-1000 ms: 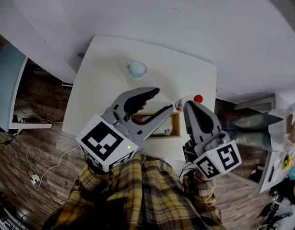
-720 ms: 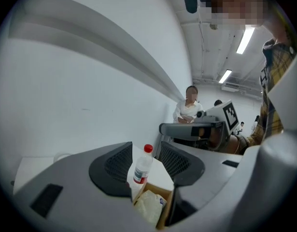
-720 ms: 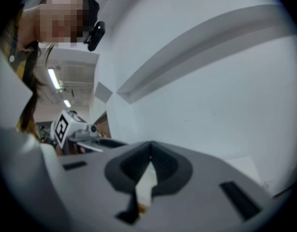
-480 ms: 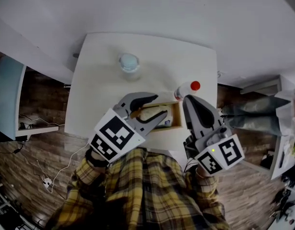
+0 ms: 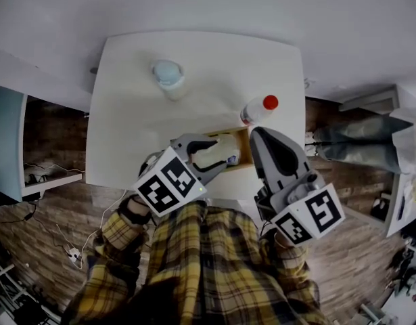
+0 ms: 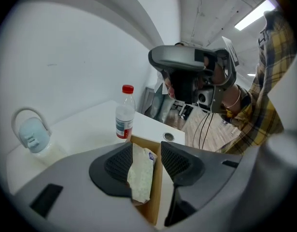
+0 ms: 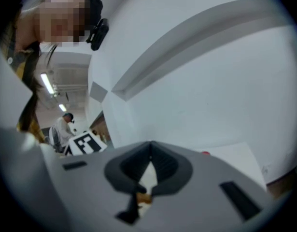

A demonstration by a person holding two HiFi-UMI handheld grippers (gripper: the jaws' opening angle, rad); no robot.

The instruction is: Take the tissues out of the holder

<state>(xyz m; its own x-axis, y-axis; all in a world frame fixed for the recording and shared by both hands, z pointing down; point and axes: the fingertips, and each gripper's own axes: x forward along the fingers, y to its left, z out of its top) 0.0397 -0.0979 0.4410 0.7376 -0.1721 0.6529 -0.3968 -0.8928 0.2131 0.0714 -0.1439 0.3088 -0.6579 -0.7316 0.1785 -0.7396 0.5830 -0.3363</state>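
A wooden holder (image 5: 243, 143) stands near the table's front edge with a white tissue pack (image 5: 209, 156) upright inside it. My left gripper (image 5: 226, 150) is open and reaches into it. In the left gripper view the tissue pack (image 6: 140, 175) stands between the jaws, close against the left pad. The holder's wall (image 6: 156, 190) also lies between them, and the left gripper (image 6: 143, 157) has not closed on either. My right gripper (image 5: 257, 133) hovers just right of the holder. Its jaws (image 7: 150, 157) are shut with nothing in them.
A clear bottle with a red cap (image 5: 258, 108) stands just behind the holder, also seen as the bottle (image 6: 124, 118). A pale container with a blue lid (image 5: 168, 77) sits at the back left of the white table (image 5: 126, 114). Wooden floor surrounds the table.
My left gripper has moved down and forward into the holder, its jaws now either side of the tissue pack. The right gripper stays shut beside the holder.
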